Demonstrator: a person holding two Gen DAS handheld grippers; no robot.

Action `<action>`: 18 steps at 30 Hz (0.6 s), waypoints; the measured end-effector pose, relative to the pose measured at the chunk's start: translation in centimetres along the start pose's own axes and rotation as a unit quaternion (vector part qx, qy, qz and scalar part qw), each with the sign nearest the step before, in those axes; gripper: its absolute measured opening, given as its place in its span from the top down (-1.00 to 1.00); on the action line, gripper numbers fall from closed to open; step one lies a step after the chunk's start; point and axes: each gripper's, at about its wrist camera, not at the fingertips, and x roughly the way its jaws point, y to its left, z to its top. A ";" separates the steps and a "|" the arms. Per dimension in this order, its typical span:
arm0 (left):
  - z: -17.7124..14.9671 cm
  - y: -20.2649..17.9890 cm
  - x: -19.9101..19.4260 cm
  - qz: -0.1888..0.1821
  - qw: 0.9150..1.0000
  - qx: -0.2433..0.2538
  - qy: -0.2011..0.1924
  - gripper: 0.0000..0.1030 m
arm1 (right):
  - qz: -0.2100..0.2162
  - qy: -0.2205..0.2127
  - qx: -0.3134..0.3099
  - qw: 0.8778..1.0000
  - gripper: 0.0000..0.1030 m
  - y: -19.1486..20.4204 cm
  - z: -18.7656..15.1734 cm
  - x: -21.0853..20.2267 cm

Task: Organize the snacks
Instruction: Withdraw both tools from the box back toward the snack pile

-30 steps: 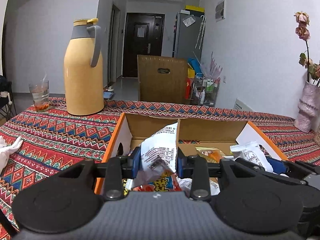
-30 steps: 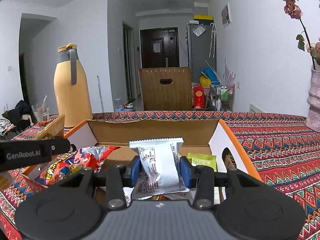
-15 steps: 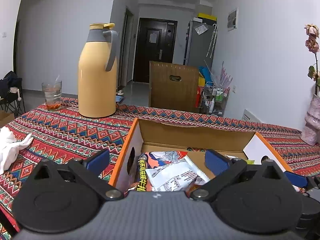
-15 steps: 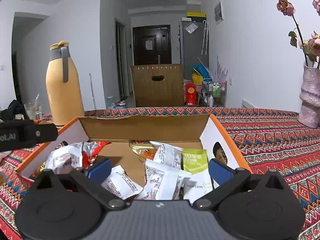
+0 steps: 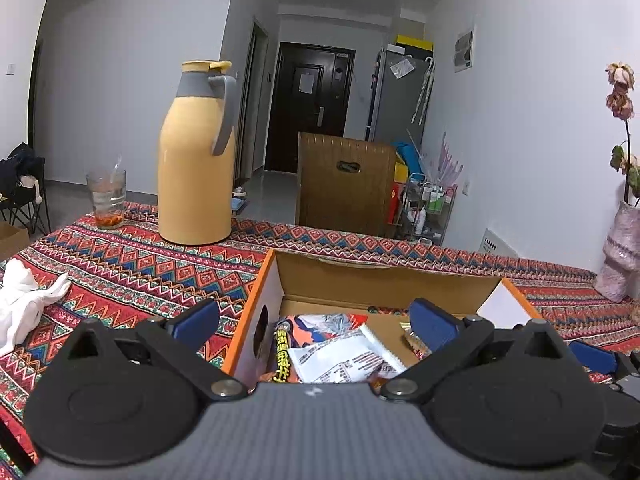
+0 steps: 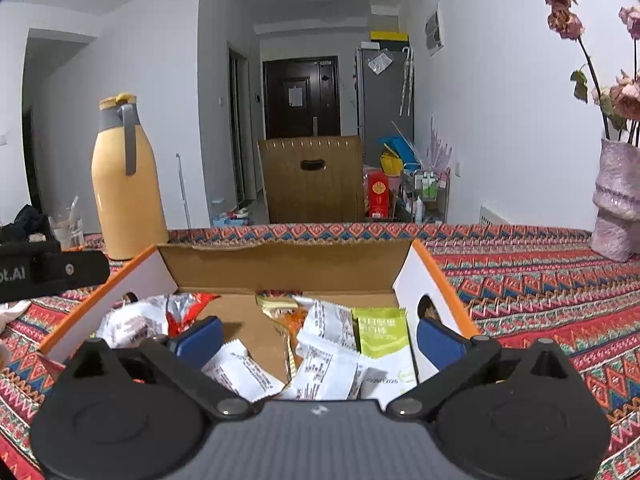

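a: grippers?
b: my left gripper [image 5: 314, 322] and my right gripper [image 6: 318, 334] both spread wide, nothing pinched.
a: snacks?
b: packets [image 6: 320, 354] lying loose inside the cardboard box [image 6: 280, 266] on the patterned tablecloth [image 6: 540, 280], under both grippers.

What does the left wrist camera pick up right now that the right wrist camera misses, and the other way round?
Only the left wrist view shows the white cloth on the tablecloth and the left tongs, open. Only the right wrist view shows the green packet, the red carton on the floor and the right tongs, open. Both show the box of snacks, the yellow jug, the glass, the chair and the vase.
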 end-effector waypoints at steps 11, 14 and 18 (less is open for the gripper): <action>0.8 0.5 -3.5 -0.006 1.000 0.003 -0.008 -1.00 | 0.004 -0.025 -0.001 1.000 -1.00 -1.0 1.3 -4.4; 0.6 1.0 -4.5 -0.010 1.000 0.004 -0.003 -1.00 | 0.006 -0.024 -0.001 1.000 -1.00 -1.4 0.9 -5.8; -0.3 1.5 -5.8 -0.016 1.000 0.012 0.006 -1.00 | 0.012 -0.014 -0.007 1.000 -1.00 -2.0 0.0 -7.4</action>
